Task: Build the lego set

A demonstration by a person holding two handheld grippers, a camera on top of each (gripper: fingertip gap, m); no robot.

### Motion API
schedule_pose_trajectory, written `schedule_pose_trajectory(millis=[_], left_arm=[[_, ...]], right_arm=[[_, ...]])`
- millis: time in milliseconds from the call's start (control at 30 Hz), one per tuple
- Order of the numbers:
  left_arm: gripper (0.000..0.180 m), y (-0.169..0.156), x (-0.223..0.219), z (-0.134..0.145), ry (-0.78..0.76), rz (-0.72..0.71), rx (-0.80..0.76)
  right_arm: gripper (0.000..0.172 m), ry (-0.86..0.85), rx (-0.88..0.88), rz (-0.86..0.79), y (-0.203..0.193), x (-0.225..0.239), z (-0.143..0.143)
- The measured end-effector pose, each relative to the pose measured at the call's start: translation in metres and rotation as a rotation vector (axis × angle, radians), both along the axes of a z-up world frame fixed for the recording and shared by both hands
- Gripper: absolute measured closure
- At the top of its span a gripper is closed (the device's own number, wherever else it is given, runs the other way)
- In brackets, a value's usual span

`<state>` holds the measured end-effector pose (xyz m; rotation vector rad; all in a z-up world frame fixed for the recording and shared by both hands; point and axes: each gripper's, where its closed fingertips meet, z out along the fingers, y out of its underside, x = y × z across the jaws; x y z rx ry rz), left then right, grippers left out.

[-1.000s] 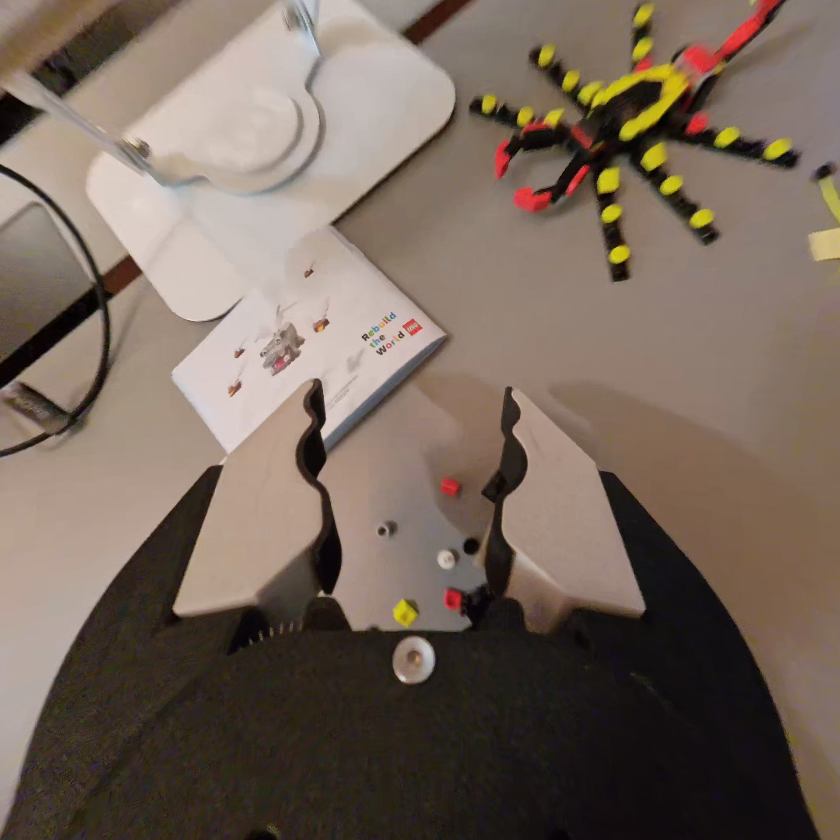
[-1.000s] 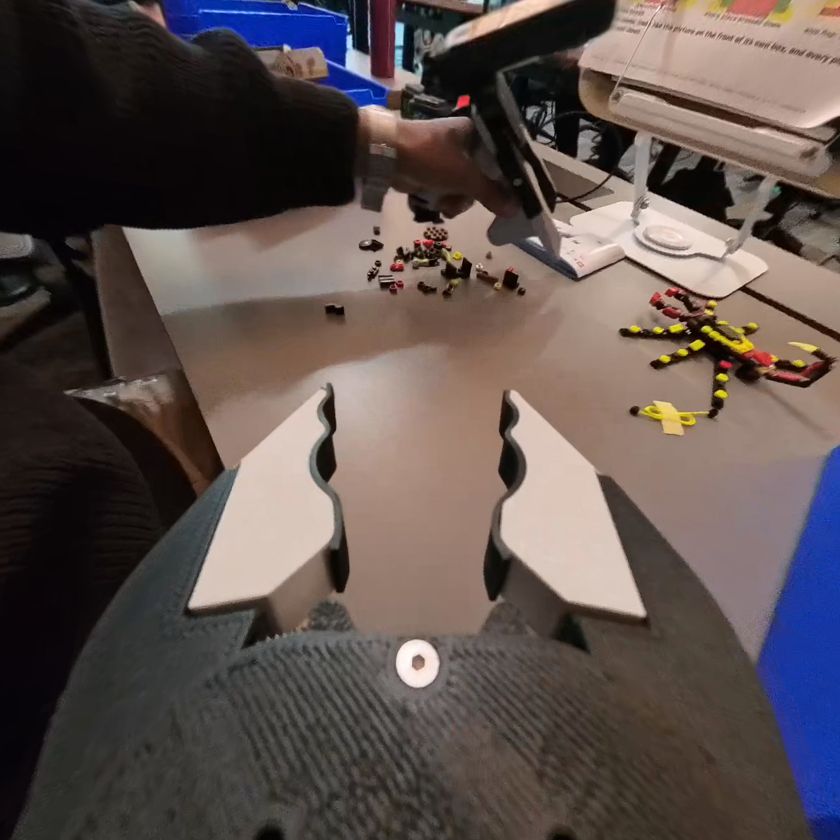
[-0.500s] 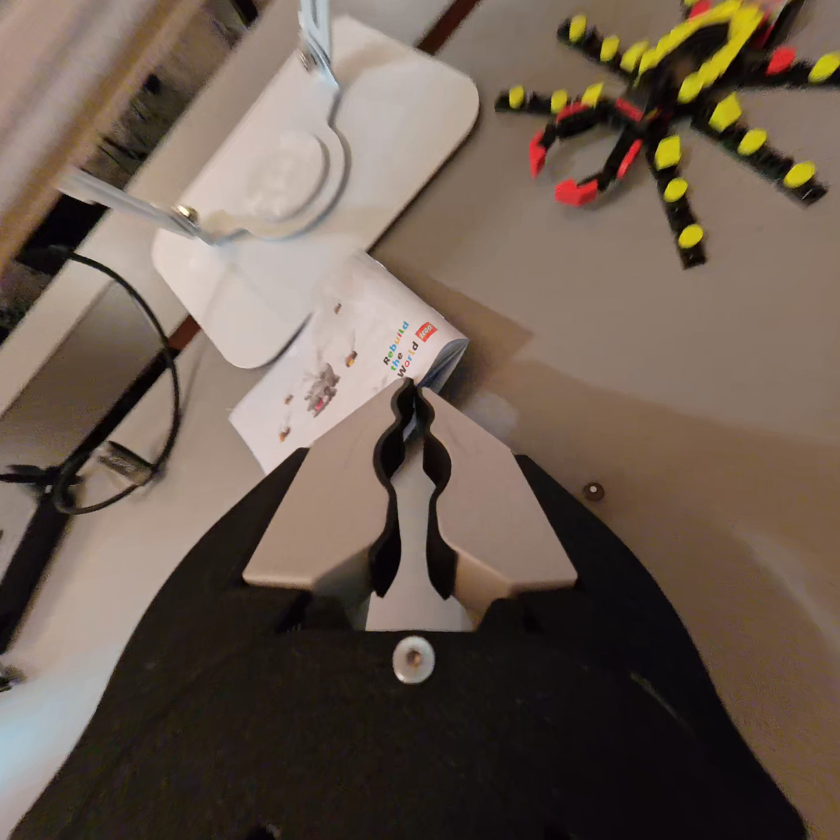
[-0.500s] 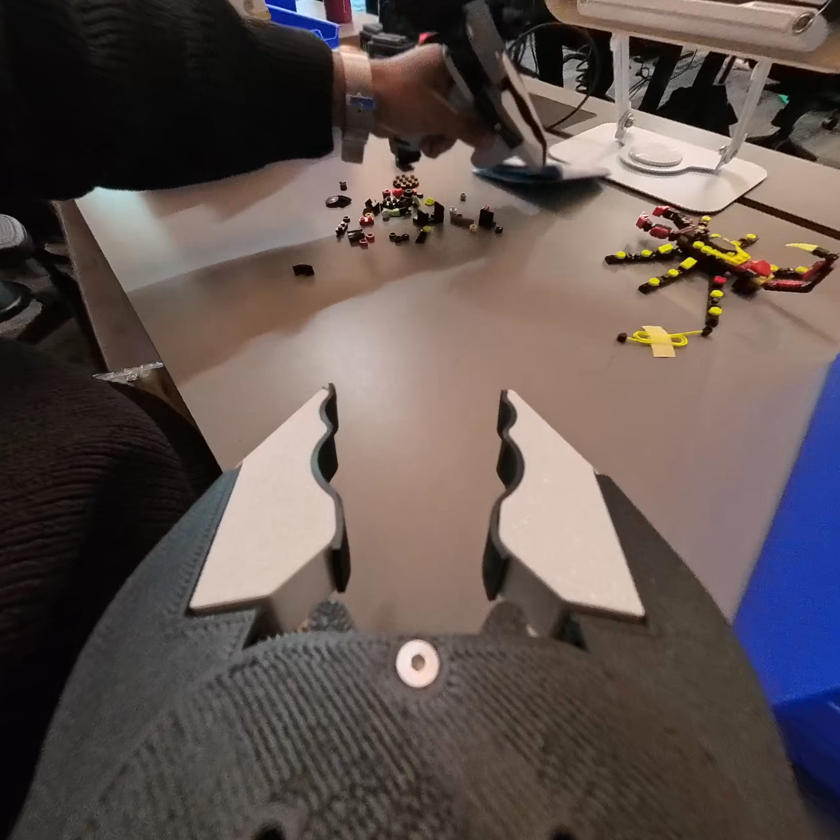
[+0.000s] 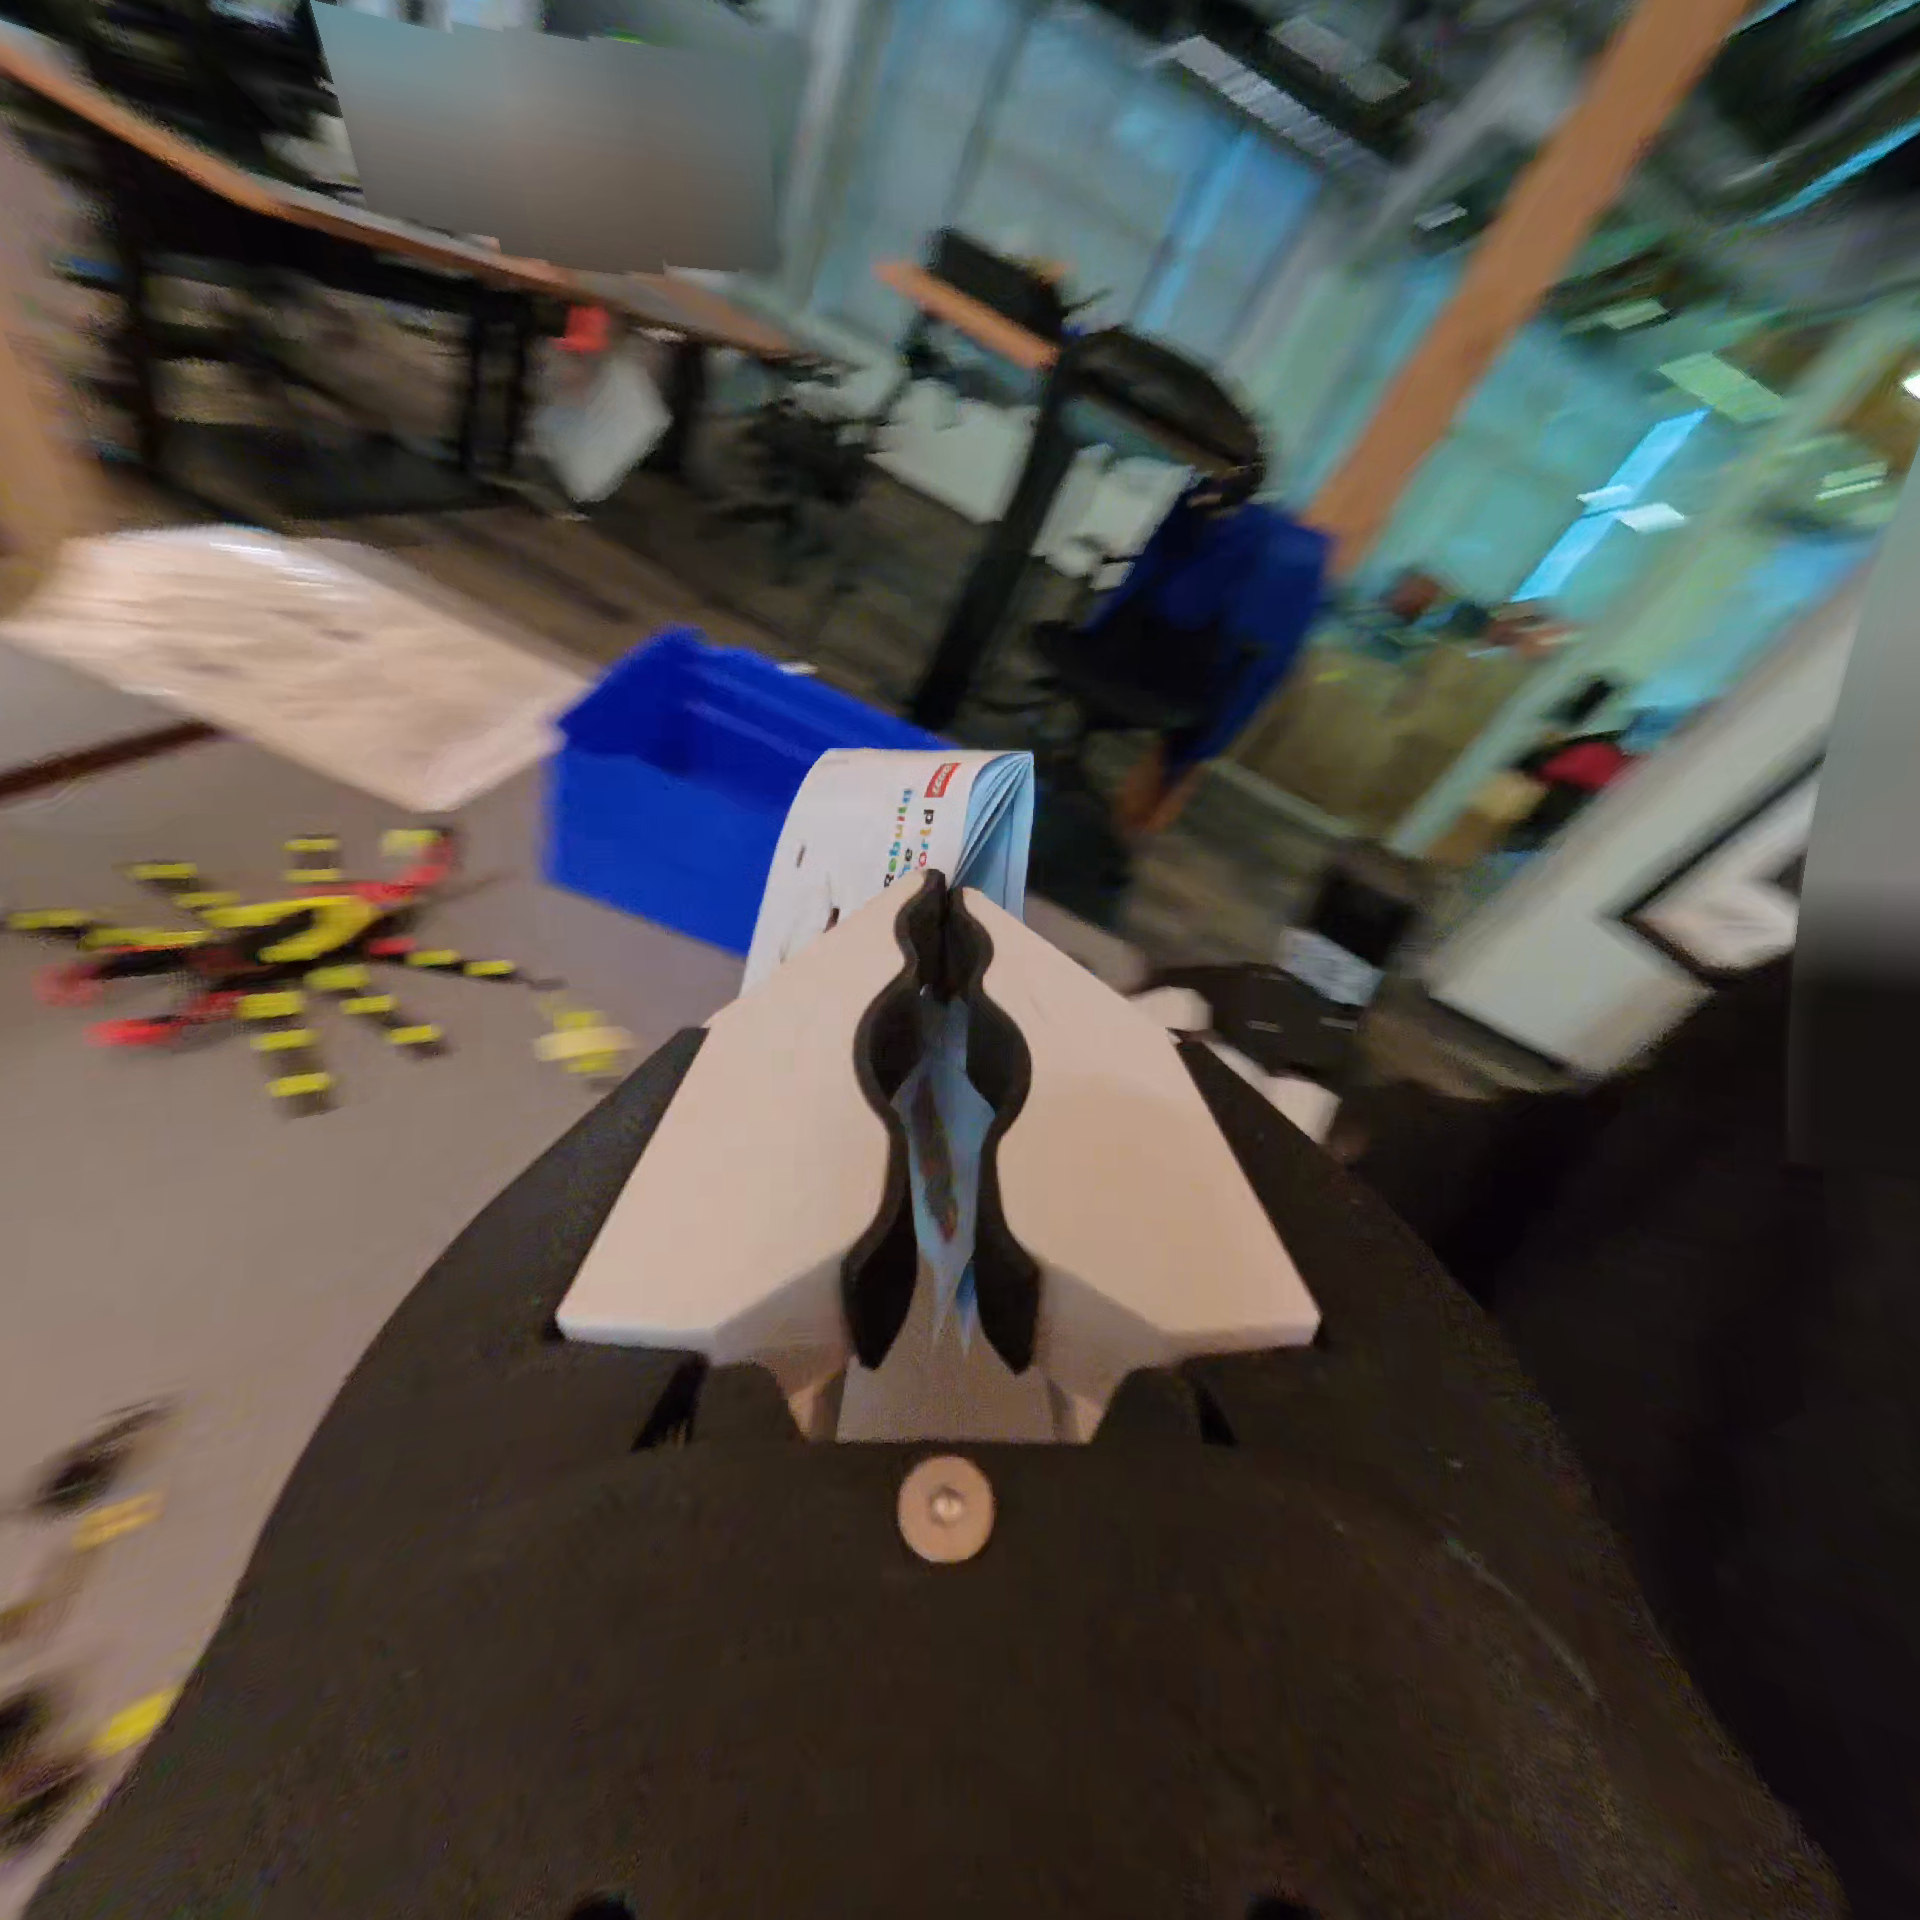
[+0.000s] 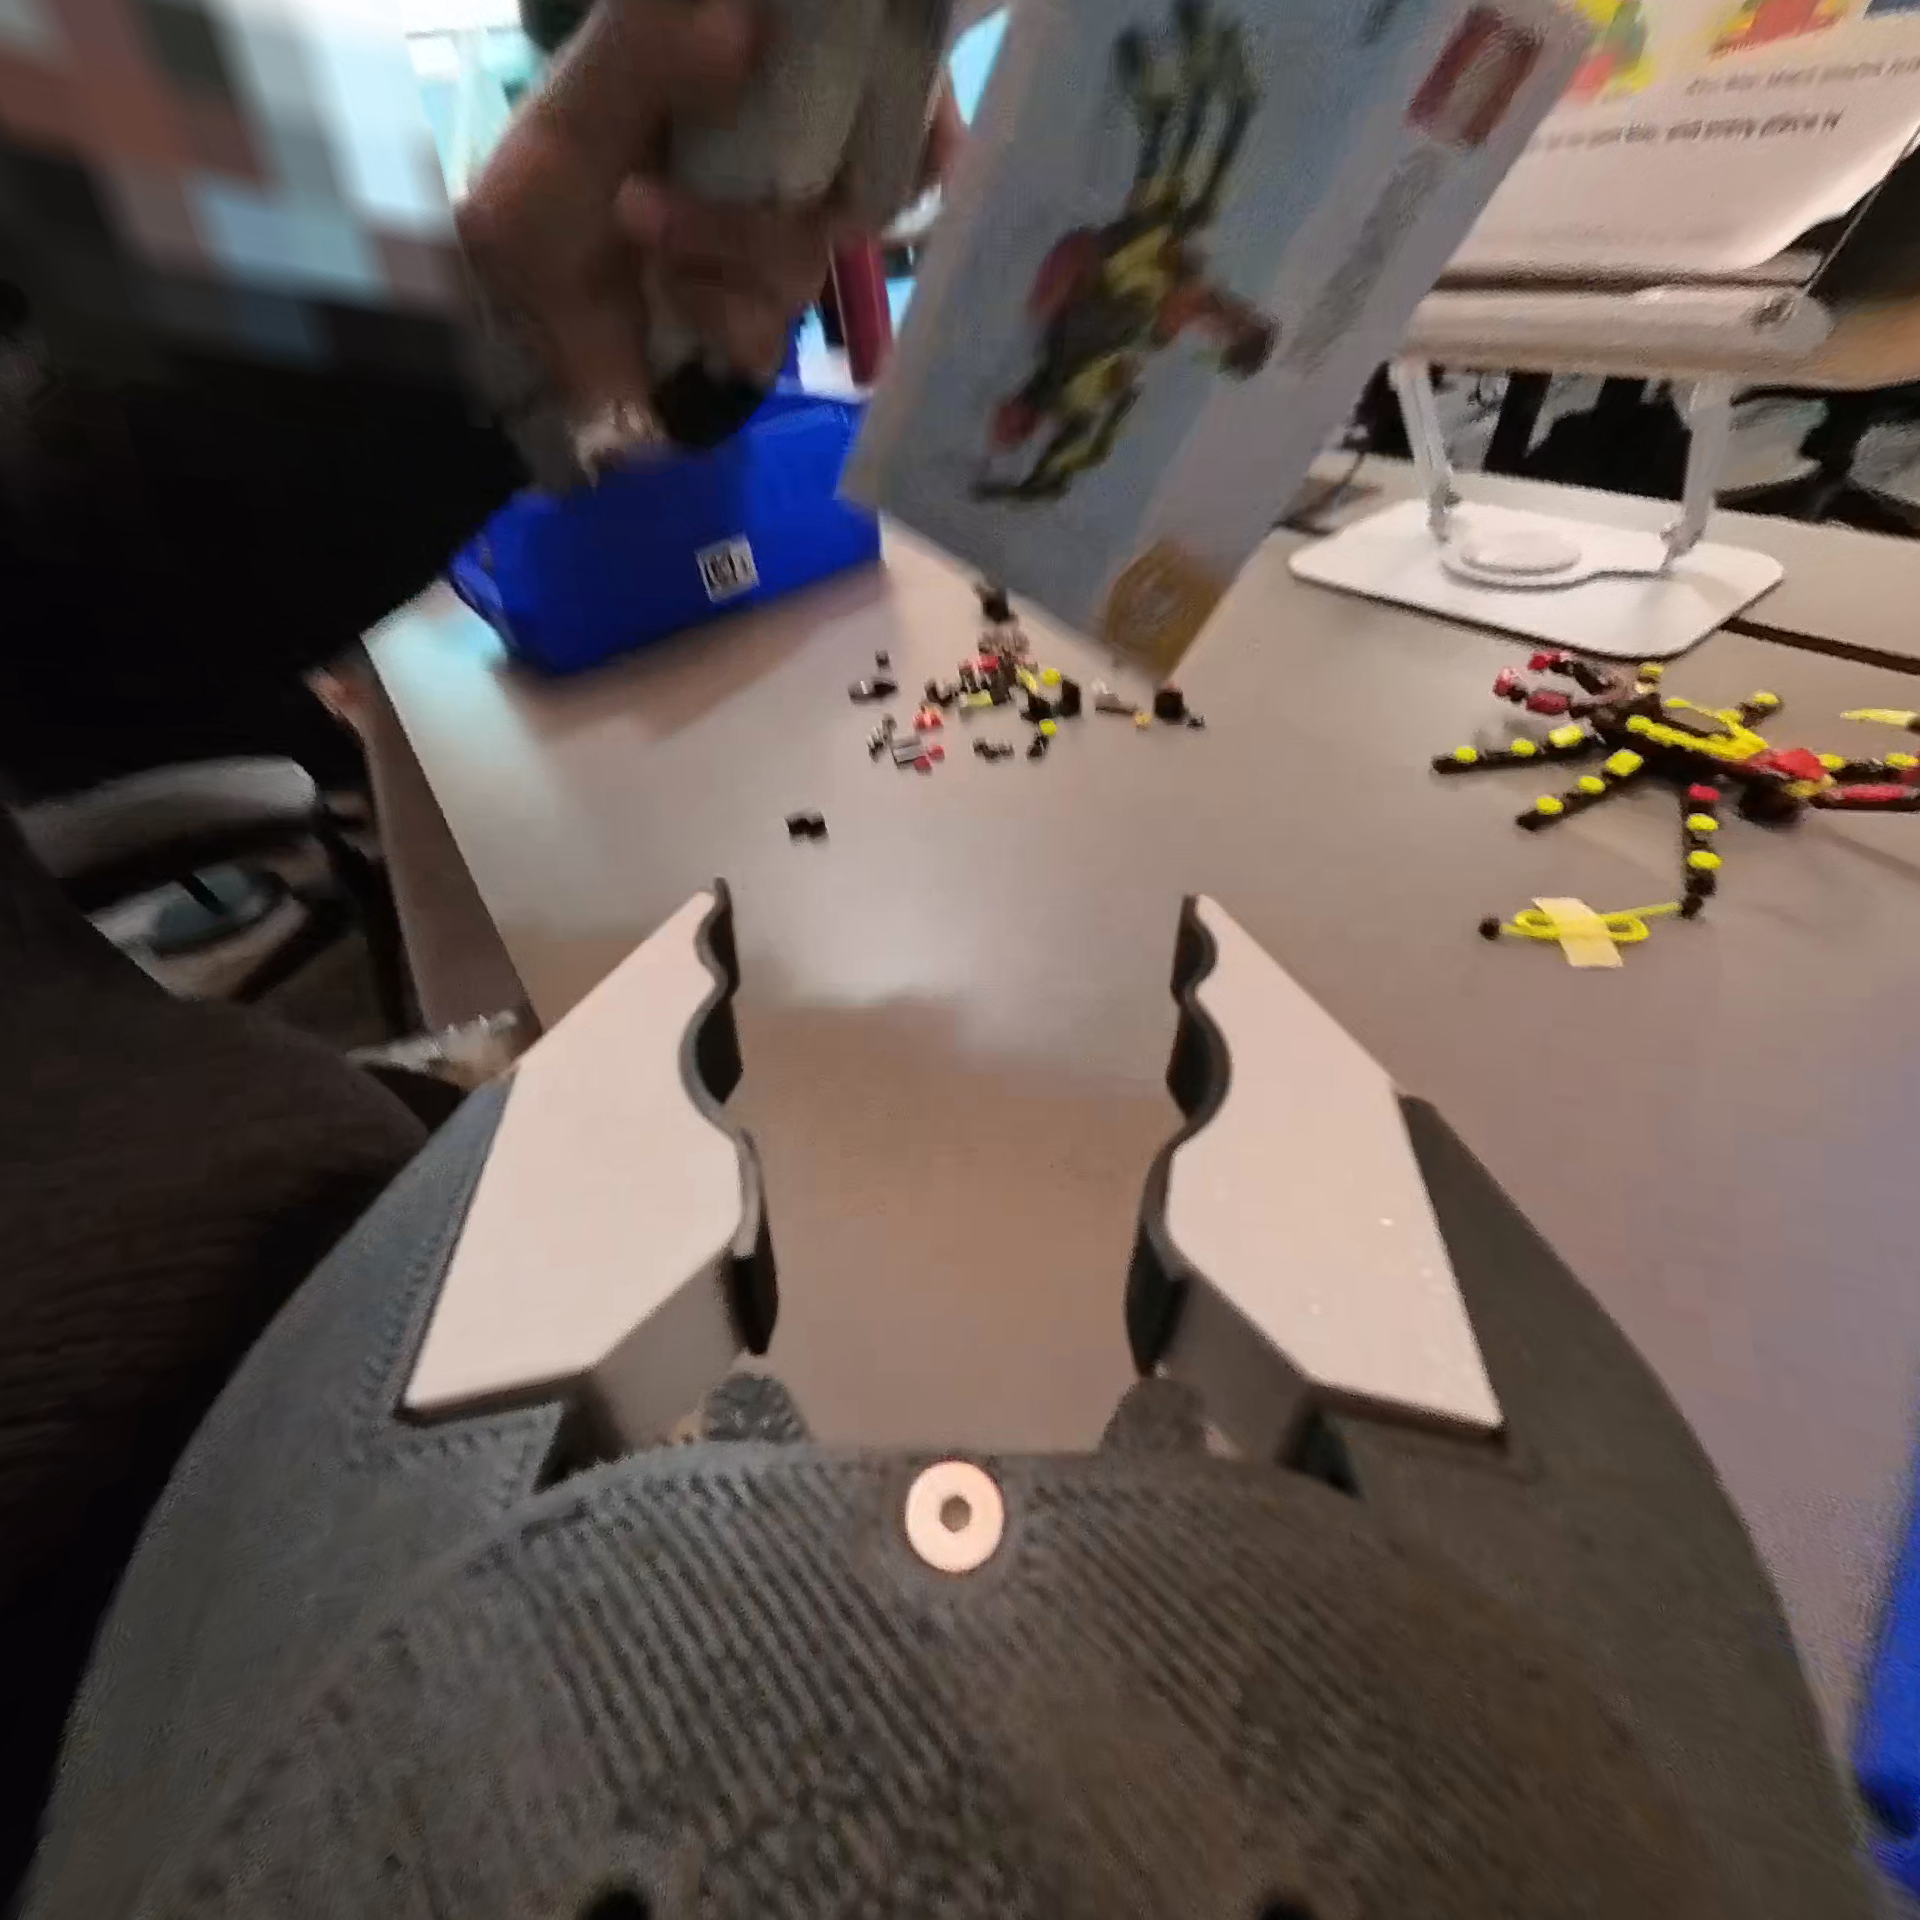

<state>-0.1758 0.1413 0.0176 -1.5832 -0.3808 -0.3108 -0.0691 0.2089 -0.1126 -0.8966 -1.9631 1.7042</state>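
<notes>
The thin paper booklet with a white cover and pale blue pages (image 5: 873, 831) is off the table: it hangs in the air, pinched between the closed fingers of the left gripper (image 5: 940, 894). The dark wavy pads press on its pages, whose edges run back through the slot between the fingers. From the right wrist view the booklet (image 6: 1143, 312) is raised, tilted, above the far middle of the smooth grey-brown table (image 6: 1039, 883). Its printed cover faces the camera, its lower corner hangs over the loose pieces, and nothing supports it from below.

Far left, a rigid, glossy blue plastic bin (image 6: 665, 561) sits on the table. Just above it is the blurred hand (image 6: 644, 208) in a dark knitted sleeve that carries the left gripper. Near centre lies a scatter of small hard black, red and yellow toy bricks (image 6: 997, 696), with one black piece (image 6: 805, 826) apart on the near side.

The right gripper (image 6: 956, 935) hovers low over bare table, nearest that lone piece. Its pale, flat-faced fingers are spread wide with nothing between them.

Far right stands a white flat-based metal stand (image 6: 1538, 571) holding a printed sheet. Nearer lies a spiky black brick-built spider model with yellow studs and red claws (image 6: 1683, 748). A yellow cord under pale tape (image 6: 1579, 925) lies just beside one of its legs.
</notes>
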Motion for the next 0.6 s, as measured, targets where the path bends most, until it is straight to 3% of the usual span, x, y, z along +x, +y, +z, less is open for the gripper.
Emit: schedule_pose_trajectory(millis=[100,200,267,300,333,367,467,600], left_arm=[[0.18,0.004,0.065,0.008,-0.088,-0.225,0.149],[0.18,0.009,0.104,-0.004,-0.177,-0.354,0.208],[0.18,0.013,0.112,-0.016,-0.239,-0.358,0.225],[0.18,0.015,0.113,-0.021,-0.278,-0.358,0.24],[0.18,0.016,0.111,-0.027,-0.317,-0.343,0.247],[0.18,0.017,0.108,-0.032,-0.345,-0.32,0.255],[0.18,0.016,0.101,-0.045,-0.402,-0.27,0.267],[0.18,0.01,0.091,-0.058,-0.404,-0.183,0.26]], right_arm=[[0.078,0.028,-0.14,0.049,-0.001,0.004,0.021],[0.074,0.038,-0.213,0.171,-0.01,0.019,0.033],[0.089,0.021,-0.244,0.29,-0.024,0.036,0.036],[0.107,0.011,-0.257,0.33,-0.03,0.042,0.037],[0.138,0.0,-0.26,0.37,-0.034,0.048,0.037],[0.154,-0.005,-0.268,0.414,-0.038,0.055,0.038],[0.172,-0.021,-0.276,0.415,-0.035,0.055,0.037],[0.172,-0.06,-0.291,0.355,-0.023,0.043,0.033]])
